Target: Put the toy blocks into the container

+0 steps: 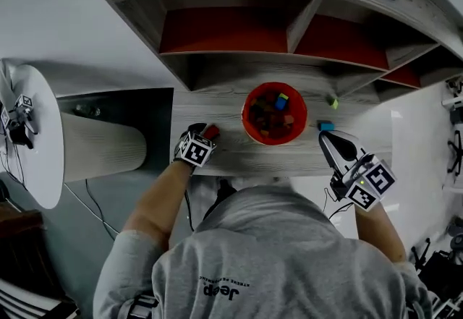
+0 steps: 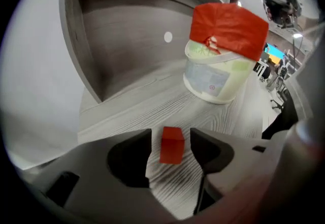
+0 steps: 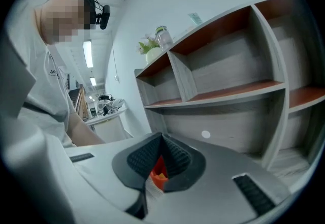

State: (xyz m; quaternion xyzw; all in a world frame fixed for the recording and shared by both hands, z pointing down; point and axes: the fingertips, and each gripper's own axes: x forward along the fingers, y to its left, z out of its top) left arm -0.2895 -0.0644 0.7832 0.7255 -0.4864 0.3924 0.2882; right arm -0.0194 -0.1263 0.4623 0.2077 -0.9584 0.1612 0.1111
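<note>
Red block (image 2: 171,145) stands on the table (image 2: 127,103), lower centre of the left gripper view, between the wide-open jaws of the left claw (image 2: 171,139), untouched; container (image 2: 216,73) upper right. Judgement: close squarely on the block's flat sides before lifting. Right claw (image 1: 327,141) closed, idle.

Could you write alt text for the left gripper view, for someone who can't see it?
A small red cube block stands on a grey wood-grain desk between the open left tongs. Beyond it sits a pale plastic tub with a red liner.
</note>
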